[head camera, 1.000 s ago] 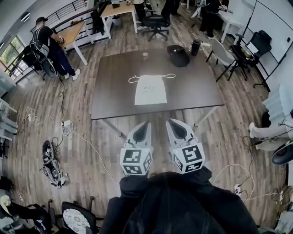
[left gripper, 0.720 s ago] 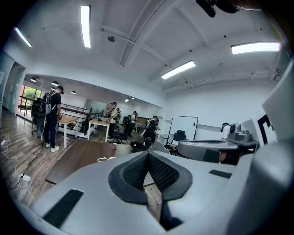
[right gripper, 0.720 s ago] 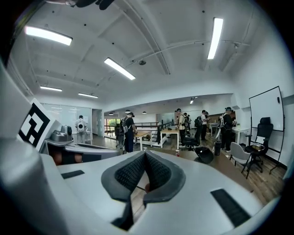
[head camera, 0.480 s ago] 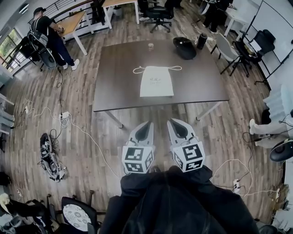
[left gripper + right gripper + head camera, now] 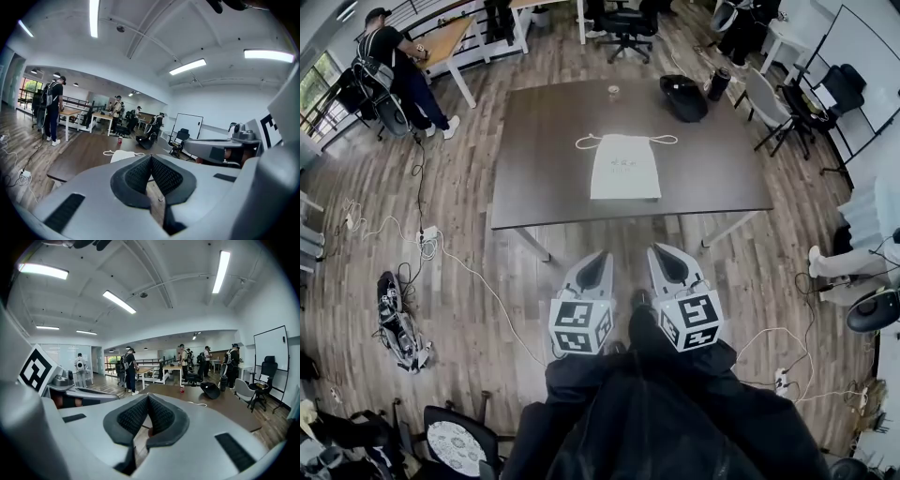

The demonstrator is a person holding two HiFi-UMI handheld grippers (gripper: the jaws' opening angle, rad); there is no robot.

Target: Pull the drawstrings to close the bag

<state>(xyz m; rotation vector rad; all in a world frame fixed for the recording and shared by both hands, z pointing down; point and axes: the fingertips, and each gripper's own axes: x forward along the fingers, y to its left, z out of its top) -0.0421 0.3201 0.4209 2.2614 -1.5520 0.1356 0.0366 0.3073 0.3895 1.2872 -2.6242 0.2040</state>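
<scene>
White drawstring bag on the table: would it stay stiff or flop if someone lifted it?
Probably floppy: the bag lies flat on the table like thin cloth. It looks empty, so it is likely light. Its cords lie in loose loops at the top, so they would likely drag limply when pulled.

The head view looks steeply down from above, well back from the tabletop (image 5: 544,169). Both gripper views look level across the room past their jaws, sharing that tabletop.
</scene>
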